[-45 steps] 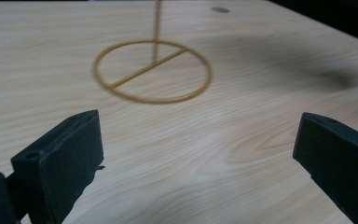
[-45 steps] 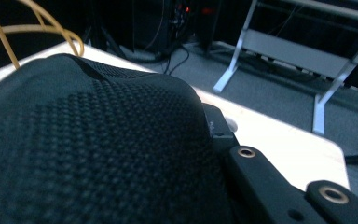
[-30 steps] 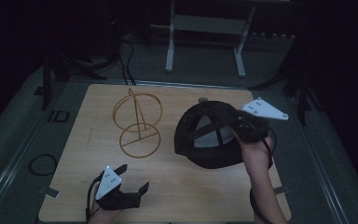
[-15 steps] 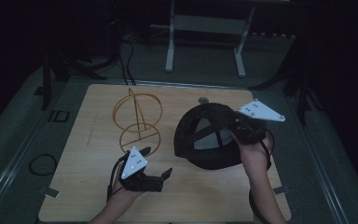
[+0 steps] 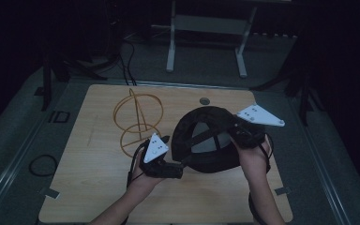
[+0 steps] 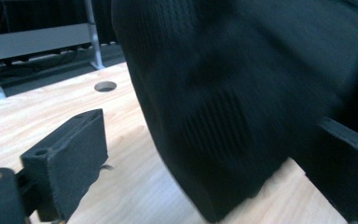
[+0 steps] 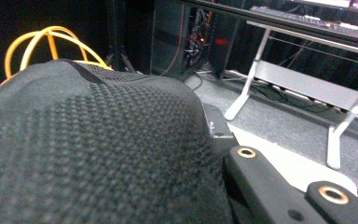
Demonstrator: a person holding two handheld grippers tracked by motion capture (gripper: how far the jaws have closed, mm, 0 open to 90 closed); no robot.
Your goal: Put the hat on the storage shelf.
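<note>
Black mesh cap point(image 5: 209, 140): upturned on the wooden surface point(image 5: 89, 187), hollow side up, lying between the two tools.

Right tool point(image 5: 243, 136): clenched on the cap's rim at its right side, the mesh crown bulging over its jaws in the right gripper view.

Left tool point(image 5: 180, 166): jaws spread wide and released, the cap's near-left edge point(image 6: 223, 140) standing between them without either pad pressing on it.

Yellow wire stand point(image 5: 138, 119): upright on the surface, just beyond the left tool, apart from the cap.

Round hole point(image 5: 205, 101): in the surface beyond the cap.
</note>
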